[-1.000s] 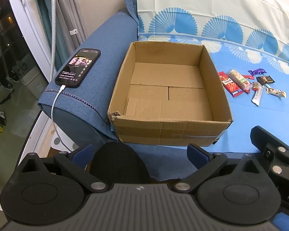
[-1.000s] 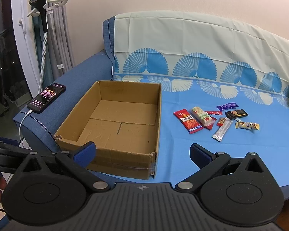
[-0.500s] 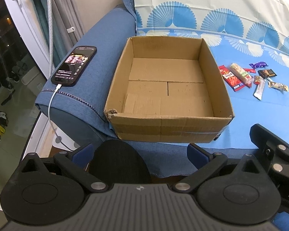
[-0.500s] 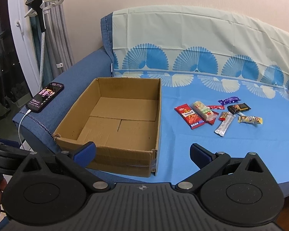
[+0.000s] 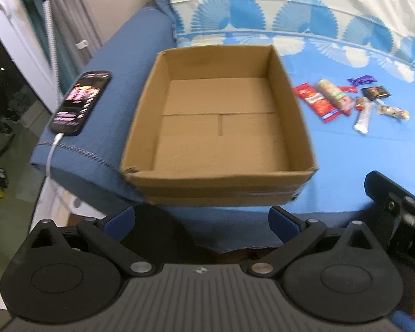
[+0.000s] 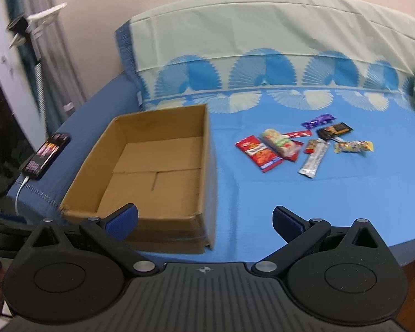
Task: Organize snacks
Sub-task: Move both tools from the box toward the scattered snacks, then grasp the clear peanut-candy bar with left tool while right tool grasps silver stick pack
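box (image 5: 221,185): matt brown cardboard | snack wrappers (image 6: 265,152): glossy foil/plastic | sofa cover (image 6: 262,193): blue cloth

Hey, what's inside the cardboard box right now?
Nothing: the cardboard box shows only its bare flap floor. All the snacks lie outside on the blue sheet. The near wall hides a thin floor strip.

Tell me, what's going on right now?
Left gripper and right gripper open, empty. Box empty; snacks loose beside it. Nothing in the way.
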A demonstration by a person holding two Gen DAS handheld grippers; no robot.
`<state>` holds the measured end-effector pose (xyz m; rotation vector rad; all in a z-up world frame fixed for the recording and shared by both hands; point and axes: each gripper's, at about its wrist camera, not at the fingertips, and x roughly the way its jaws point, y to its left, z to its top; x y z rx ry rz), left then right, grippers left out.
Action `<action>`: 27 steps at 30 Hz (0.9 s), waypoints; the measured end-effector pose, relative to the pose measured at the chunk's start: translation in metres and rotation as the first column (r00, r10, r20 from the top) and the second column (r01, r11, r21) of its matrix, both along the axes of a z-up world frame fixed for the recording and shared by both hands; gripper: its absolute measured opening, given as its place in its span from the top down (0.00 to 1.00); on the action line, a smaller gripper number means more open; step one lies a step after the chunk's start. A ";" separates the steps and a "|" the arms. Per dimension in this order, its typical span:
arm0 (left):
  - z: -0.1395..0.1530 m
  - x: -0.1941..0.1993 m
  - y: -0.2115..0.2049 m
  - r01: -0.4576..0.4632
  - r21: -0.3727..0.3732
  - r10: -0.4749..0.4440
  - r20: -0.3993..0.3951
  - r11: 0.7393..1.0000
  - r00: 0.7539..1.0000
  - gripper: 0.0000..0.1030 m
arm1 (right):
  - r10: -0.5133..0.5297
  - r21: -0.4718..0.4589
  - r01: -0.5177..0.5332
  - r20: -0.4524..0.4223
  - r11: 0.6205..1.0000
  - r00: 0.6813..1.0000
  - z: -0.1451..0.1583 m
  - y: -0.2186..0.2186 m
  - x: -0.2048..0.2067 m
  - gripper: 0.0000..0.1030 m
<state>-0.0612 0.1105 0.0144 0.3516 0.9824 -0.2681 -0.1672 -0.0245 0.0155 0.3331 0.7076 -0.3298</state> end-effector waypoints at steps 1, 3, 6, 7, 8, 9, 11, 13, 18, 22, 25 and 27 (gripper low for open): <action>0.004 0.001 -0.006 0.015 -0.014 -0.015 -0.008 1.000 1.000 0.00 | -0.025 0.001 0.025 0.009 1.000 1.000 0.000 -0.009 -0.002 0.00; 0.013 0.003 -0.023 0.052 -0.026 -0.052 -0.014 0.998 0.999 0.00 | -0.085 0.007 0.085 0.022 0.996 0.996 0.001 -0.032 -0.006 0.00; 0.032 0.004 -0.056 0.113 -0.027 -0.112 0.015 0.993 0.994 0.00 | -0.187 0.017 0.186 0.038 0.982 0.982 0.003 -0.069 -0.016 0.00; 0.041 0.003 -0.068 0.136 -0.024 -0.136 0.028 0.990 0.990 0.00 | -0.222 0.015 0.222 0.044 0.975 0.974 0.003 -0.084 -0.022 0.00; 0.051 0.004 -0.081 0.160 -0.025 -0.159 0.037 0.987 0.987 0.00 | -0.255 0.017 0.254 0.047 0.967 0.966 0.003 -0.097 -0.026 0.00; 0.062 0.005 -0.091 0.177 -0.034 -0.176 0.040 0.984 0.984 0.00 | -0.287 0.022 0.286 0.054 0.958 0.956 0.002 -0.111 -0.031 0.00; 0.087 0.008 -0.114 0.194 -0.066 -0.191 0.049 0.979 0.980 0.00 | -0.349 0.031 0.348 0.060 0.937 0.935 0.000 -0.140 -0.040 0.00; 0.113 0.011 -0.136 0.207 -0.102 -0.201 0.062 0.973 0.978 0.00 | -0.400 0.039 0.398 0.058 0.916 0.915 -0.004 -0.165 -0.047 0.00; 0.162 0.017 -0.195 0.229 -0.156 -0.217 0.086 0.961 0.972 0.00 | -0.481 0.073 0.478 0.028 0.875 0.876 -0.017 -0.213 -0.057 0.00; 0.183 0.017 -0.237 0.279 -0.172 -0.263 0.109 0.945 0.959 0.00 | -0.513 0.105 0.512 -0.014 0.853 0.858 -0.036 -0.241 -0.054 0.00; 0.186 0.020 -0.268 0.309 -0.169 -0.293 0.116 0.936 0.949 0.00 | -0.529 0.118 0.530 -0.040 0.840 0.848 -0.049 -0.259 -0.051 0.00; 0.183 0.024 -0.283 0.319 -0.174 -0.305 0.104 0.931 0.947 0.00 | -0.540 0.121 0.542 -0.053 0.831 0.840 -0.056 -0.270 -0.050 0.00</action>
